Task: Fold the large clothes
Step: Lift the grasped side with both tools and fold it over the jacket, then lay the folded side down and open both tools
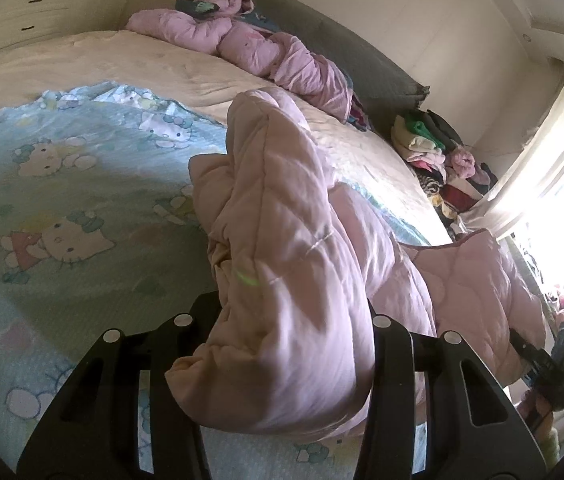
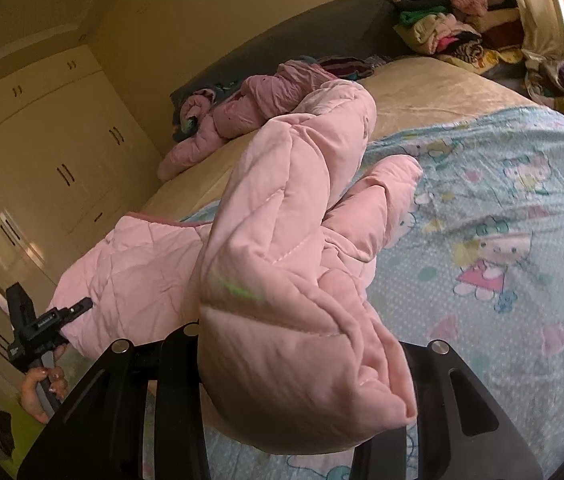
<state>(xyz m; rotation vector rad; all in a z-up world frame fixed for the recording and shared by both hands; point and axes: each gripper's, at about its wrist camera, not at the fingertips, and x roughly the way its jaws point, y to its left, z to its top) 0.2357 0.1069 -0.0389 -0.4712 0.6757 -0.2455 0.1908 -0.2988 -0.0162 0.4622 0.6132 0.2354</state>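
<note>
Mid-fold, by the look of it: pale pink quilted padded jacket (image 1: 282,240) lifted off the bed, bunched and hanging between two grippers. Left gripper (image 1: 294,320) with jaws closed on a thick wad of the quilted fabric, spilling forward over the black fingers. Right gripper (image 2: 302,344) likewise clamped on another bunch of the same garment. Stretched between the two, a flatter panel of the jacket with a darker pink edge, sagging toward the near side of the bed. Below it, a light blue cartoon-cat printed sheet (image 1: 61,200) over a cream bedspread (image 1: 141,60). At the far headboard side, a crumpled mauve puffer garment (image 1: 241,36), well apart. Off the far right corner, a heap of mixed clothes (image 1: 442,148).

Next move, as judged: draw the two holds apart to pull the fabric taut, then lower the jacket flat onto the printed sheet before turning any part over. Main risk: thick padding slipping or staying bunched.
</note>
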